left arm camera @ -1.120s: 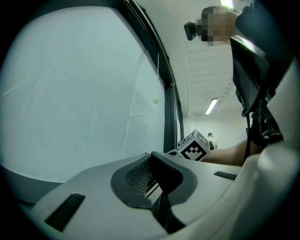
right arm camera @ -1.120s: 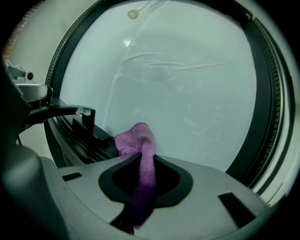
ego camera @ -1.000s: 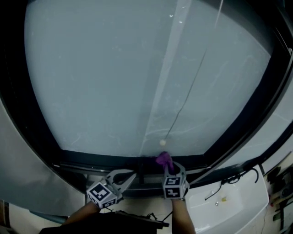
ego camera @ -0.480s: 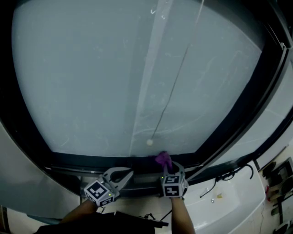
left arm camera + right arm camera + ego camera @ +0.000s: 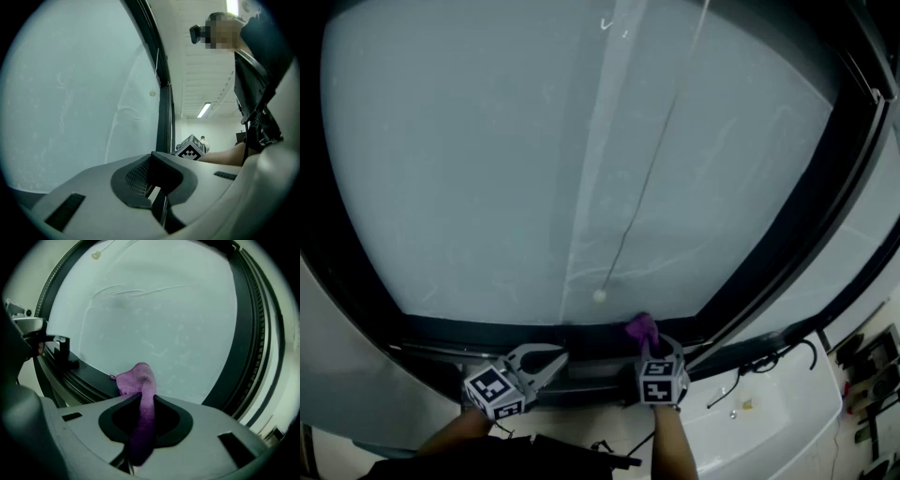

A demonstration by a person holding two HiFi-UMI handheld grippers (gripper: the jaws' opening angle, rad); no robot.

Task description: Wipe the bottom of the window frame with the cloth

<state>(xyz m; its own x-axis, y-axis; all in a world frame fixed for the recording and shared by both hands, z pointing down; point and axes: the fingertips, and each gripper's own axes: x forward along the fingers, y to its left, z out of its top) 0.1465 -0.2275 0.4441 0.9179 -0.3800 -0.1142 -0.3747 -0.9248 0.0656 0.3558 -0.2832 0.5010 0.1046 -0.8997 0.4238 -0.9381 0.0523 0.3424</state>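
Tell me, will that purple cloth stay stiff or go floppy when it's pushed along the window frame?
Probably floppy: the purple cloth bunches and folds over above where the right gripper pinches it. It would likely squash against the window frame rather than slide stiffly.

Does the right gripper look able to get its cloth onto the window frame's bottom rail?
Likely yes: the right gripper holds the cloth right at the bottom rail, with nothing between them.

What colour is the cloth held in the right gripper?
Purple. The cloth shows best in the right gripper view.
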